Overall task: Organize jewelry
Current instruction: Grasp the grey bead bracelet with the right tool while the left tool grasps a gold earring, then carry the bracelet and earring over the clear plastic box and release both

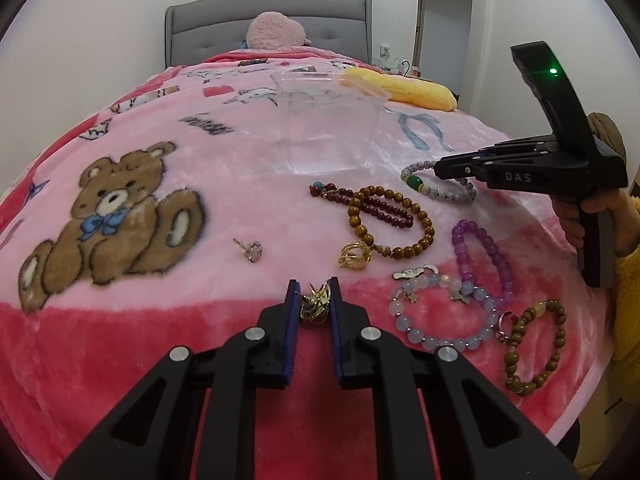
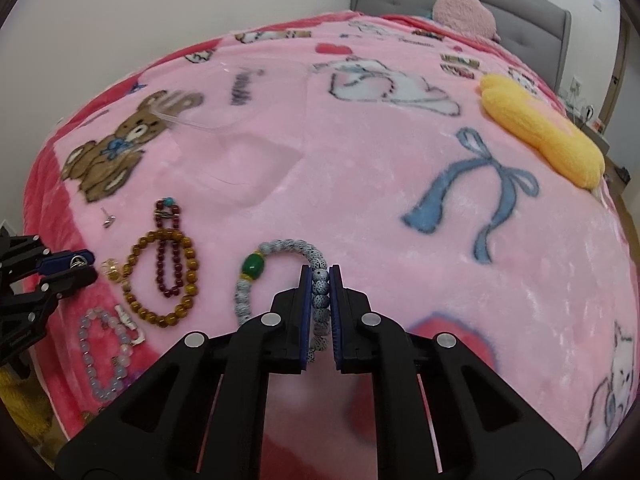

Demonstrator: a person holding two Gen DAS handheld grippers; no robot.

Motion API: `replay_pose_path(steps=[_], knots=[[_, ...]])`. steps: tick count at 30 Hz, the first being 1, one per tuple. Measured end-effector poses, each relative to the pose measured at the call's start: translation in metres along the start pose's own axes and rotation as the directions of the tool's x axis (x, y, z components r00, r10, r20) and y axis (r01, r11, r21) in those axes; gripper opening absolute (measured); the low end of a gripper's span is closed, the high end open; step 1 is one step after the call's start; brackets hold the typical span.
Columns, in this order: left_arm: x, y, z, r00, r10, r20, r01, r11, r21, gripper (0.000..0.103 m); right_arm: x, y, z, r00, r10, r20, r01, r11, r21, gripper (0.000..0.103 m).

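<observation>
On the pink blanket (image 1: 248, 184), my left gripper (image 1: 315, 289) is shut on a small gold ornament (image 1: 314, 307) near the bed's front edge. My right gripper (image 2: 320, 273) is shut on one side of a grey speckled bead bracelet (image 2: 280, 247) with a green bead; the left wrist view shows this gripper (image 1: 439, 168) over that bracelet (image 1: 430, 194). Loose between them lie a brown bead bracelet (image 1: 425, 222), a dark red strand (image 1: 384, 208), a gold ball charm (image 1: 354, 255), a purple bracelet (image 1: 482, 264), a pale blue bracelet (image 1: 440, 322) and a stud earring (image 1: 250, 249).
A clear plastic box (image 1: 320, 132) stands open farther up the bed, behind the jewelry. A yellow plush (image 1: 400, 89) lies at the right, a pink plush (image 1: 272, 32) by the grey headboard (image 1: 200, 36). An olive bead bracelet (image 1: 536, 354) lies near the bed's right edge.
</observation>
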State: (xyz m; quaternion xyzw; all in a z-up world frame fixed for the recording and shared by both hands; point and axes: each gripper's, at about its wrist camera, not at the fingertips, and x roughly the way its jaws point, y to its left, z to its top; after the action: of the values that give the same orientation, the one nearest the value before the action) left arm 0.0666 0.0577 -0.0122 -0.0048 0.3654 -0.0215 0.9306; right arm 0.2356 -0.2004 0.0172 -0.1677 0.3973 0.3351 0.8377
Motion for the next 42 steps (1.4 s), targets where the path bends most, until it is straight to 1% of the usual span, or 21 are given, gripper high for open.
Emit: replay_pose_path(steps=[7, 12, 20, 22, 25, 29, 32, 33, 37, 42], knots=[[-0.014, 0.002, 0.009, 0.999, -0.010, 0.042, 0.010, 1.000, -0.002, 0.013, -0.041, 0.020, 0.004, 0.996, 0.020, 0.091, -0.015, 0.998, -0.058, 0.008], [-0.022, 0.002, 0.024, 0.997, -0.022, 0.076, 0.022, 1.000, 0.003, 0.013, -0.063, 0.034, 0.014, 0.989, 0.035, 0.143, -0.022, 0.995, -0.092, 0.008], [-0.033, -0.005, 0.069, 0.989, -0.071, 0.131, 0.066, 0.997, 0.042, 0.013, -0.091, 0.050, 0.043, 0.970, 0.055, 0.236, -0.027, 0.992, -0.119, 0.008], [-0.032, -0.005, 0.086, 0.987, -0.086, 0.135, 0.081, 0.996, 0.046, 0.013, -0.097, 0.050, 0.055, 0.963, 0.060, 0.261, -0.030, 0.993, -0.116, 0.008], [-0.026, -0.003, 0.110, 0.988, -0.089, 0.130, 0.083, 0.995, 0.047, 0.013, -0.100, 0.049, 0.072, 0.957, 0.049, 0.284, -0.021, 0.995, -0.101, 0.008], [-0.009, 0.001, 0.141, 0.990, -0.092, 0.110, 0.089, 0.996, 0.032, 0.013, -0.095, 0.041, 0.097, 0.955, 0.045, 0.293, -0.025, 0.997, -0.070, 0.008], [0.009, 0.002, 0.154, 0.995, -0.065, 0.071, 0.064, 0.998, 0.015, 0.013, -0.085, 0.036, 0.112, 0.958, 0.035, 0.286, -0.021, 0.998, -0.053, 0.008], [0.016, 0.003, 0.158, 0.997, -0.055, 0.059, 0.055, 0.998, 0.010, 0.013, -0.078, 0.035, 0.117, 0.961, 0.026, 0.274, -0.014, 0.999, -0.045, 0.008], [0.035, 0.005, 0.164, 0.998, -0.050, 0.031, 0.050, 0.999, 0.002, 0.013, -0.056, 0.029, 0.125, 0.971, 0.033, 0.236, -0.029, 0.999, -0.020, 0.008], [0.049, 0.005, 0.164, 0.999, -0.036, -0.009, 0.036, 0.999, 0.019, 0.013, -0.036, 0.027, 0.120, 0.978, 0.054, 0.203, -0.051, 0.999, -0.017, 0.008]])
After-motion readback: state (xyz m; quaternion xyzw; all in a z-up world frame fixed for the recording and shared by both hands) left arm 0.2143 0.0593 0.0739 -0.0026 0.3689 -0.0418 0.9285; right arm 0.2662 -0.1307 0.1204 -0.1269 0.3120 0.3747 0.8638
